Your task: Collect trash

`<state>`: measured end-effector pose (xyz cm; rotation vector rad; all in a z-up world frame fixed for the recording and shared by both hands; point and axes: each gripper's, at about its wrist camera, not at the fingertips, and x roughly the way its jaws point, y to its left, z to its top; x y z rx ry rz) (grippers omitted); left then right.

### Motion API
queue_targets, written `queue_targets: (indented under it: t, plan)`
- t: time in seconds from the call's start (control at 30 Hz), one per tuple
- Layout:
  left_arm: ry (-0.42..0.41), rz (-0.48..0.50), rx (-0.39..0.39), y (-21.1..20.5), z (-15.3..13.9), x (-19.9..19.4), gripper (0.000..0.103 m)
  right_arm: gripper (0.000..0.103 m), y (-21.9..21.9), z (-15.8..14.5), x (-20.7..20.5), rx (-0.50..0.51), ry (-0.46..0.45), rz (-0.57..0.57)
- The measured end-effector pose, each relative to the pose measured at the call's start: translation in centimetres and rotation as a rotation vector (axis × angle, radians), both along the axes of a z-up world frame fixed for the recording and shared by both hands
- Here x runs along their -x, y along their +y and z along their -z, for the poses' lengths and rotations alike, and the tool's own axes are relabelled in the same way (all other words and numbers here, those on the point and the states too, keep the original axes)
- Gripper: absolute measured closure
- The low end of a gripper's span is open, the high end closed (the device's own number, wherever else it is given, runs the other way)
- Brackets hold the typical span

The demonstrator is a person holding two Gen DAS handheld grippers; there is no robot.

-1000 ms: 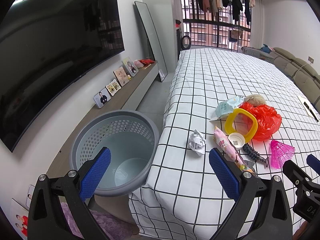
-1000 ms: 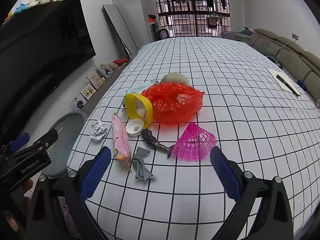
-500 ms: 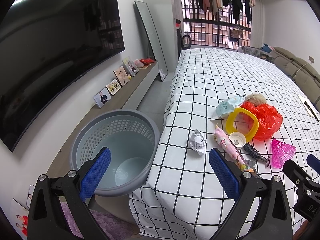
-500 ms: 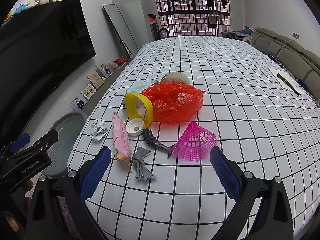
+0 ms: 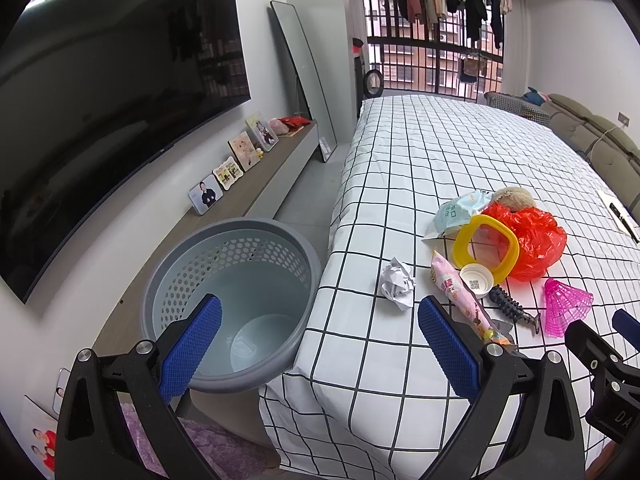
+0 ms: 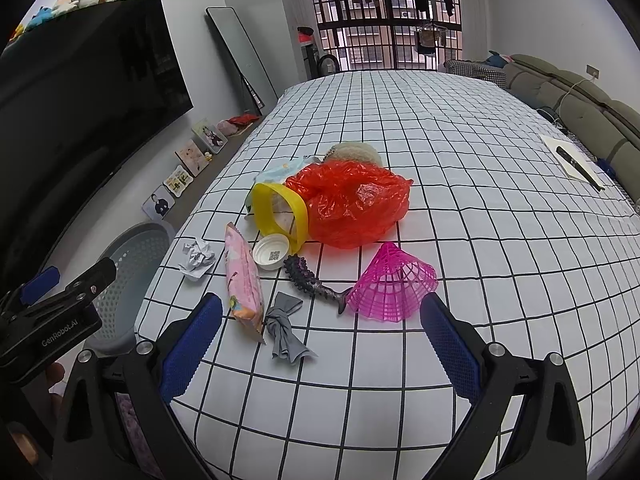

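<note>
A: While we hold the left gripper wide apart and empty, the grey basket sits just ahead of its left finger, below the bed's edge, and the crumpled paper lies ahead toward its right finger, near that edge.

B: And our right gripper is spread wide too, gripping nothing. The grey scrap lies between its fingers, just ahead; the pink wrapper is toward the left finger, the pink mesh cone toward the right.

A: Further ahead we see the black spiky piece, the white cap, the yellow ring and the red bag, bunched and touching.

B: To the right of our fingers the checked sheet lies bare and open; to the left the bed edge drops toward the basket, with our left gripper just beside it
</note>
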<state>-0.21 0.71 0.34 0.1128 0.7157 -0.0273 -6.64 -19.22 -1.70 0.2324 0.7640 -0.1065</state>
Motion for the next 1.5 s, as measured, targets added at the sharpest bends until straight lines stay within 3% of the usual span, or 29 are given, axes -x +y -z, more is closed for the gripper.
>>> queue_targets:
  t: [0.97,1.5]
  plan:
    - [0.015,-0.018,-0.007,0.0,0.2,-0.3,0.006,0.008,0.2,0.2,-0.3,-0.009,0.003,-0.016]
    - [0.072,0.049,0.001,-3.4,2.3,-1.4,0.006,0.008,-4.0,2.0,-0.5,-0.067,0.08,0.026]
